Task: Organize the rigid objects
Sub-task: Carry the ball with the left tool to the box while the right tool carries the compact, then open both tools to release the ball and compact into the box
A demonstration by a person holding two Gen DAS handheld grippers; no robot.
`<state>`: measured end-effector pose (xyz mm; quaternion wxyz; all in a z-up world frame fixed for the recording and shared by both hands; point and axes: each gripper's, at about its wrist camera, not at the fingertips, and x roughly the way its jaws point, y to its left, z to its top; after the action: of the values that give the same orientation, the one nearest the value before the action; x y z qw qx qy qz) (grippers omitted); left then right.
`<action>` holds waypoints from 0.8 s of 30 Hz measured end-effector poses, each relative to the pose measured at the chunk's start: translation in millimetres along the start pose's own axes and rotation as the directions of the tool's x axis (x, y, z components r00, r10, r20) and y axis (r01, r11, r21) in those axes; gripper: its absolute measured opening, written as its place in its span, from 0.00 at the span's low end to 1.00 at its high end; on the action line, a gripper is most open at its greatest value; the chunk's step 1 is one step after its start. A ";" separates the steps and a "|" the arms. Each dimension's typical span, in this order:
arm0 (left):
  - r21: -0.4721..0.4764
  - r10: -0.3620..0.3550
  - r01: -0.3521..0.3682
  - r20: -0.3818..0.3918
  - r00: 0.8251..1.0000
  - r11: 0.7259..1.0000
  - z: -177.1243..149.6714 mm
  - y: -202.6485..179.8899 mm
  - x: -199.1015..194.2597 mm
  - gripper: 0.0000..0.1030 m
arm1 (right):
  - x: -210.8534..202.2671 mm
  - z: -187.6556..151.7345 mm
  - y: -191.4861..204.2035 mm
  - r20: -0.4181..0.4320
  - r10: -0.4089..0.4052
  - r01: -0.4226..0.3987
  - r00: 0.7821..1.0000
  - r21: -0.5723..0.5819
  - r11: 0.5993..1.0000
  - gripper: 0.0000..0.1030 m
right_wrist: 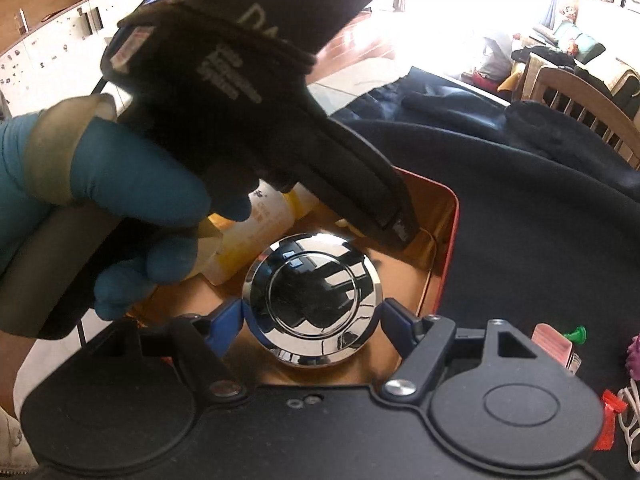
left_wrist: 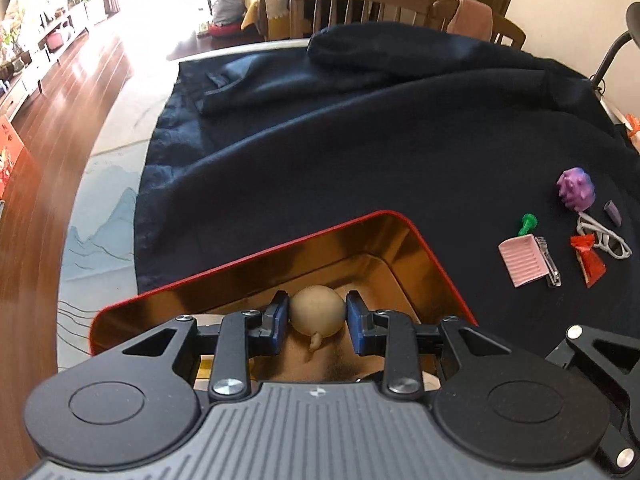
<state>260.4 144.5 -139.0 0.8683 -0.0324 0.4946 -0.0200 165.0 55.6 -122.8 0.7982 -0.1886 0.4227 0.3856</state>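
Observation:
My left gripper (left_wrist: 316,318) is shut on a small beige ball with a stub (left_wrist: 316,308), held between the blue pads (left_wrist: 278,316) over the red tin with a gold inside (left_wrist: 420,240). In the right wrist view, my right gripper (right_wrist: 312,312) is shut on a round chrome disc (right_wrist: 312,296), its pads at the disc's left and right edges, above the same tin (right_wrist: 448,248). A white and yellow bottle (right_wrist: 248,240) lies in the tin. The left gripper's body (right_wrist: 260,92), held by a blue-gloved hand (right_wrist: 132,200), reaches over the tin from the upper left.
On the dark cloth (left_wrist: 360,152) right of the tin lie a pink ridged tray (left_wrist: 522,262), a nail clipper (left_wrist: 549,266), a green pin (left_wrist: 528,225), a purple toy (left_wrist: 576,189), white glasses (left_wrist: 604,238) and a red wrapper (left_wrist: 588,258). Wooden chairs (left_wrist: 352,4) stand behind the table.

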 end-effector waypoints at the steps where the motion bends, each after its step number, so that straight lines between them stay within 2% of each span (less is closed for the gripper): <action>1: 0.000 0.001 -0.001 -0.009 1.000 1.000 -0.2 0.1 2.6 0.30 | 1.4 -0.2 -0.5 -0.003 -0.001 0.001 1.000 0.002 1.000 0.72; 4: 0.003 0.002 -0.002 -0.028 1.000 1.000 -1.8 0.9 8.5 0.30 | 4.4 0.3 -0.7 -0.009 0.000 0.000 1.000 -0.002 1.000 0.72; 15: 0.003 0.007 -0.007 -0.025 1.000 1.000 0.1 -0.1 10.7 0.30 | 11.9 2.6 -0.8 -0.037 0.003 -0.003 0.999 -0.013 1.000 0.73; 24: -0.026 0.011 -0.011 -0.004 1.000 1.000 -2.3 2.8 -0.9 0.30 | 1.1 2.4 -4.2 0.001 0.000 0.000 1.000 0.011 1.000 0.78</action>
<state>258.0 147.2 -139.6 0.8670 -0.0412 0.4965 -0.0088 170.0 55.0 -122.4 0.7994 -0.1841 0.4246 0.3831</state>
